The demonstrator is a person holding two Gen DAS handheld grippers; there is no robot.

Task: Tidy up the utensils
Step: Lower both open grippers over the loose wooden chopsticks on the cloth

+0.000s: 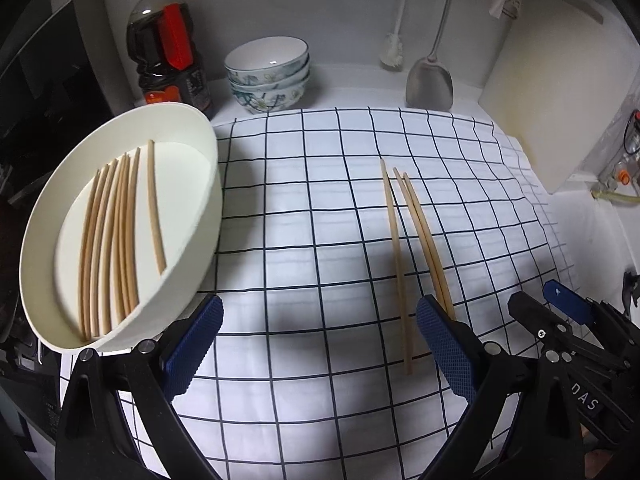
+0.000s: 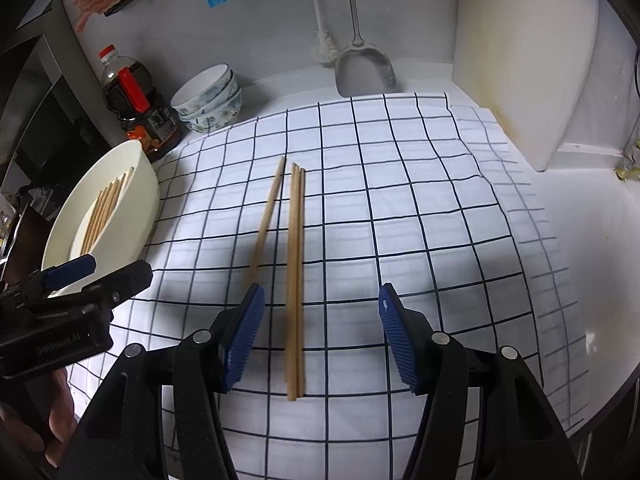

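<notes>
Three loose pale wooden chopsticks (image 2: 294, 264) lie on the checked cloth covering the surface (image 2: 400, 200), mid-frame; the right tool (image 2: 322, 332) hovers over their near ends, released wide, seemingly lined up to pinch the pair; the left tool (image 1: 320, 340), also released and empty, waits beside the oval white dish (image 1: 200, 216) at left frame, where the sorted sticks (image 1: 116, 240) lie lengthwise, likely the collecting place

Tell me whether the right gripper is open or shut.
Open: the right gripper has its blue fingers spread wide, straddling two wooden chopsticks lying on the checked cloth, not touching them.
</notes>
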